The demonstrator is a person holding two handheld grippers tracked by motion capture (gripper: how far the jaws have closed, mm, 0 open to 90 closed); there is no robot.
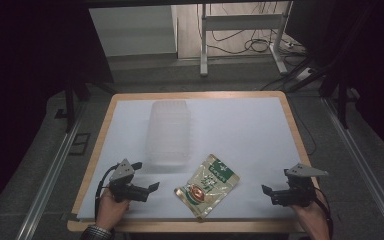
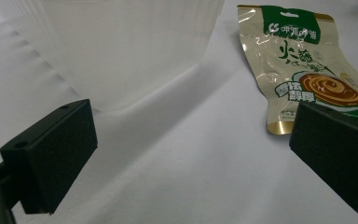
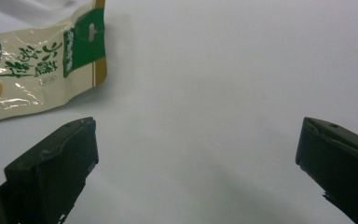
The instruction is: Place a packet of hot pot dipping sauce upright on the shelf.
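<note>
Right gripper (image 3: 196, 158) spread wide over the white table (image 3: 223, 70) — snack packet (image 3: 37, 65) lies upper left.

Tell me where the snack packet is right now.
In the high view the snack packet lies flat near the table's front edge, between the left gripper and right gripper, just in front of the clear plastic tub.

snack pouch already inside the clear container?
No. The snack pouch lies flat on the white table, beside and nearer than the clear container.

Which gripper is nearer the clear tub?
Left. The left gripper sits just below the tub's near-left corner; the right gripper is far across, beyond the snack pouch.
</note>
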